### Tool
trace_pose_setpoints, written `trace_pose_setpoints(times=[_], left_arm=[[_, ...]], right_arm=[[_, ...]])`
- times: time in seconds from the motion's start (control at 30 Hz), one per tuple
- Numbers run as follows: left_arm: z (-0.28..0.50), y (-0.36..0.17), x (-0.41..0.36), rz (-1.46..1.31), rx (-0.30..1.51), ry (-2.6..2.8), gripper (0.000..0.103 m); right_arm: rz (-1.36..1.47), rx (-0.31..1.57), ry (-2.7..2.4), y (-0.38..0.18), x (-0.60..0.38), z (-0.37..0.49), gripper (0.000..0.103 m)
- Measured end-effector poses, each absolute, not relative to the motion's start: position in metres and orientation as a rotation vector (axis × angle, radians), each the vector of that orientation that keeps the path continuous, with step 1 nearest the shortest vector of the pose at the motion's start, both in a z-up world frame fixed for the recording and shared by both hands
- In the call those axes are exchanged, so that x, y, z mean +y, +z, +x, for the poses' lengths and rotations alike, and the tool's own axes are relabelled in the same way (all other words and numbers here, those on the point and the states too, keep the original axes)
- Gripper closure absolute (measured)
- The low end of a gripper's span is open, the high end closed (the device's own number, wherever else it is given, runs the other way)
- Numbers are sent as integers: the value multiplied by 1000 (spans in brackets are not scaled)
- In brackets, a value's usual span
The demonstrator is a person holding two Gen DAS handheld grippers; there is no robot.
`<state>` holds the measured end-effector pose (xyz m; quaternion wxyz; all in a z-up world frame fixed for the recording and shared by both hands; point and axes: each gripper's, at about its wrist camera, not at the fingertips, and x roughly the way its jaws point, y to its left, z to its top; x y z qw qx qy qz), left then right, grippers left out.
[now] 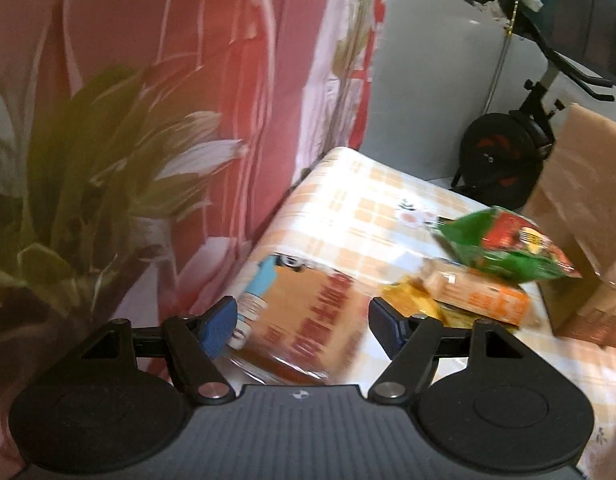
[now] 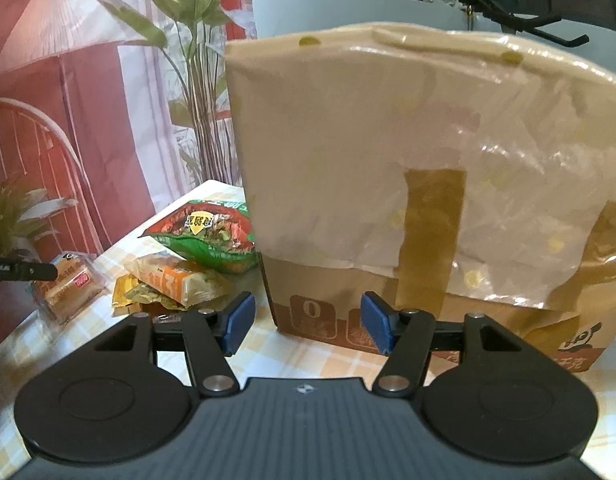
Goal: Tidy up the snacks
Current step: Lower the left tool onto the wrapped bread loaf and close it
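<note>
So the biggest thing in the room is the pink floral printed backdrop curtain (image 1: 155,80) hanging behind everything, with one black exercise bike (image 1: 504,152) parked off to the side by the white wall.

Next down: one bench covered in an orange-and-white checked plastic cloth (image 1: 372,200). On it stands one tall brown cardboard box patched with clear plastic sheet and brown tape (image 2: 408,168), upright, flaps up.

Then the snacks, four of them as far as I can count, all lying on the bench beside the box. One green-and-red crinkly foil snack bag (image 2: 211,240) sits on top of the pile, touching the box wall. Under it is one long orange-and-cream wrapped biscuit pack (image 2: 183,284), and under that one small yellow foil packet (image 2: 125,296), mostly hidden. Apart from that pile, nearer the curtain, there's one clear-wrapped square cake pack with an orange label (image 1: 308,312).

Two grippers. The left gripper (image 1: 303,320) hangs right over the cake pack, jaws spread wide to either side of it, not pinching anything I can see (the view's blurry). The right gripper (image 2: 303,320) faces the bottom of the box, jaws also spread, holding nothing.
</note>
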<state>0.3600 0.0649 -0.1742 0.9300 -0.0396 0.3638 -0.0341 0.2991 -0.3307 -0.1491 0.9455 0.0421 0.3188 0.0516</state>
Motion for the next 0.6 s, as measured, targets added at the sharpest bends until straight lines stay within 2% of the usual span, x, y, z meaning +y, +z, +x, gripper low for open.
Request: trace_pose_setpoints(times=[0.07,0.13,0.23,0.43,0.6], left_arm=[[368,-180,73,-101,765,-94,16],[374,-186,79,-117,789,-113,16],[377,-193,84,-126,793,-135,10],[375,-197,71,-84,800,-192,8],[378,-208,49,68,837,-144,10]], right_arm=[[90,659,110,-152,-329,301,40],[91,668,115,-154,-326,303,40],[86,676,124,-155,-323,304,40],[93,692,126,-160,-323,305,40],[98,696,123,-161,-323,305,40]])
